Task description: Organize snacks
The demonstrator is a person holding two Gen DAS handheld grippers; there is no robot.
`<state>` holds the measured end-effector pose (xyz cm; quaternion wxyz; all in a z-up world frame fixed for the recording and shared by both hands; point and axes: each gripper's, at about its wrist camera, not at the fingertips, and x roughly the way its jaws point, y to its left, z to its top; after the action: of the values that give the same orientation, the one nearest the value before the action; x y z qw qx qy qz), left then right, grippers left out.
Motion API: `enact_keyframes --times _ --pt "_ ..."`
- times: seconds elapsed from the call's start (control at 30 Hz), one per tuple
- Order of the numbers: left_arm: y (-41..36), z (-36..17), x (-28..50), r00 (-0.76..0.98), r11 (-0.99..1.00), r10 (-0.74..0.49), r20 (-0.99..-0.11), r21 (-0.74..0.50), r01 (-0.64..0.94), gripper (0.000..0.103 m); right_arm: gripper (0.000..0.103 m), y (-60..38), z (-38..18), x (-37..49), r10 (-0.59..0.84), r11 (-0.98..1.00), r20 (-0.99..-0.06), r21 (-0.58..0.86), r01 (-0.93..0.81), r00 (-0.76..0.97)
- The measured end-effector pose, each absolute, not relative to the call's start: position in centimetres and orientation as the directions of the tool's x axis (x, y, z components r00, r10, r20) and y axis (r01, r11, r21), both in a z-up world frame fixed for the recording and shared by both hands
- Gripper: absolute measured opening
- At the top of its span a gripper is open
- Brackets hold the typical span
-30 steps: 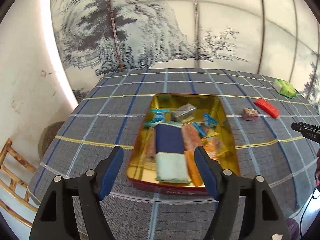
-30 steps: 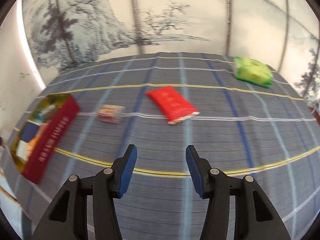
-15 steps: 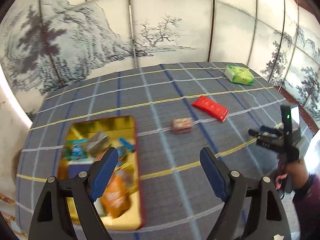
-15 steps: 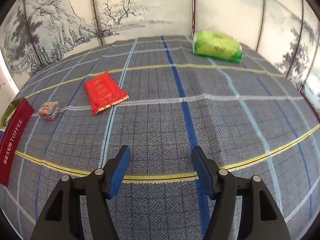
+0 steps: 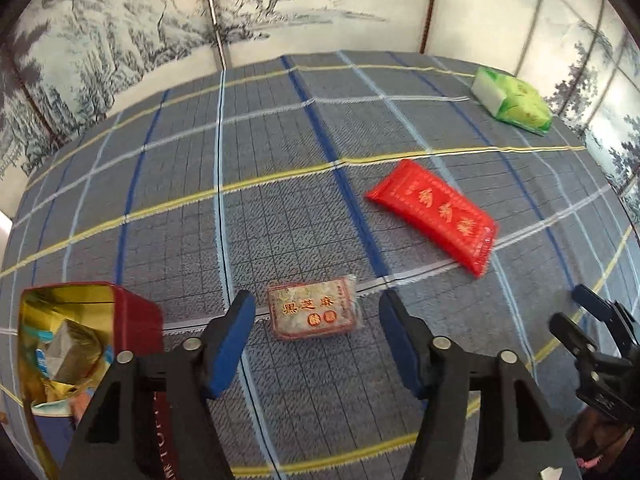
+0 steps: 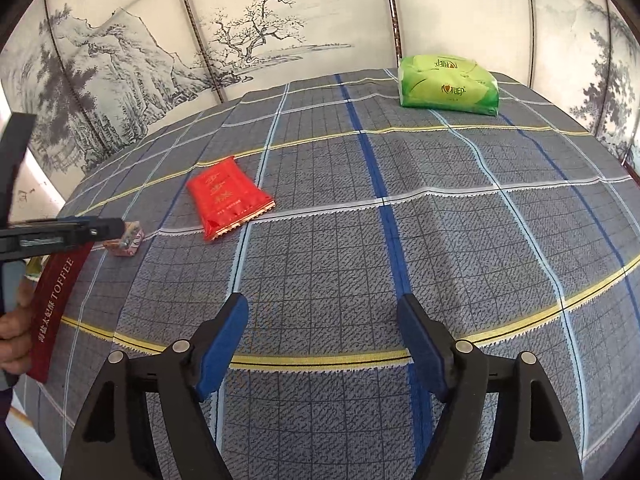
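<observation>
A small pinkish snack packet point(image 5: 314, 314) lies flat on the checked cloth. My left gripper point(image 5: 316, 322) points down over it, the packet between its blue pads point(image 5: 234, 332). The jaws are closing, with a gap still showing on both sides. To the left stands the red toffee tin point(image 5: 138, 320), open and holding several snacks. A red packet point(image 5: 432, 212) and a green pack point(image 5: 512, 100) lie farther right. My right gripper point(image 6: 322, 308) hovers over bare cloth, jaws opening, nothing between them. In its view the left gripper point(image 6: 116, 232) partly covers the small packet point(image 6: 130, 242).
The table point(image 6: 440, 240) wears a grey cloth with blue, white and yellow stripes. Painted screen panels point(image 6: 260, 32) close off the back and right. The red packet point(image 6: 228, 196), the green pack point(image 6: 448, 84) and the tin's side point(image 6: 52, 308) appear in the right wrist view. A hand point(image 6: 12, 336) holds the left gripper.
My left gripper has swung right from above the tin to the small packet, and its jaws have narrowed. My right gripper's jaws have widened and it has turned slightly right.
</observation>
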<state>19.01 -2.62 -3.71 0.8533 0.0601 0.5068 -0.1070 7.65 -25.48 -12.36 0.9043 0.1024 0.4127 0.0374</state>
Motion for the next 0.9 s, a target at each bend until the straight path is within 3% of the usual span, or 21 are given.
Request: enact_keyframes --times 0.1,0.17,0.27,0.5,0.7,0.9 --pt "-2.3 -5.0 20.0 0.449 0.976 -0.119 -0.885 -0.021 0.217 0.058 0.078 -25.7 -12.4 7.5 0.170 0.971 -0.732 0.237 0.013 0.660" --pt "-2.6 -6.0 20.3 0.438 0.975 -0.115 -0.892 -0.017 0.222 0.050 0.079 -25.8 -12.4 7.5 0.173 0.971 -0.731 0.240 0.012 0.660" --pt "-3.1 -6.3 19.8 0.465 0.970 -0.116 -0.877 0.000 0.242 0.044 0.080 -25.7 -12.4 7.4 0.173 0.972 -0.733 0.237 0.009 0.658" --pt "-2.8 -4.3 15.9 0.530 0.967 -0.148 -0.835 -0.009 0.256 0.042 0.080 -25.3 -12.1 7.7 0.245 0.958 -0.706 0.281 -0.054 0.664" --pt "-0.8 0.0 10.9 0.569 0.959 -0.228 -0.790 -0.082 0.271 0.042 0.080 -20.7 -9.9 12.3 0.323 0.943 -0.694 0.180 -0.280 0.643" --pt "1.9 2.7 8.2 0.591 0.958 -0.269 -0.761 -0.145 0.248 0.042 0.080 -16.3 -11.1 19.5 0.294 0.919 -0.775 0.068 -0.388 0.560"
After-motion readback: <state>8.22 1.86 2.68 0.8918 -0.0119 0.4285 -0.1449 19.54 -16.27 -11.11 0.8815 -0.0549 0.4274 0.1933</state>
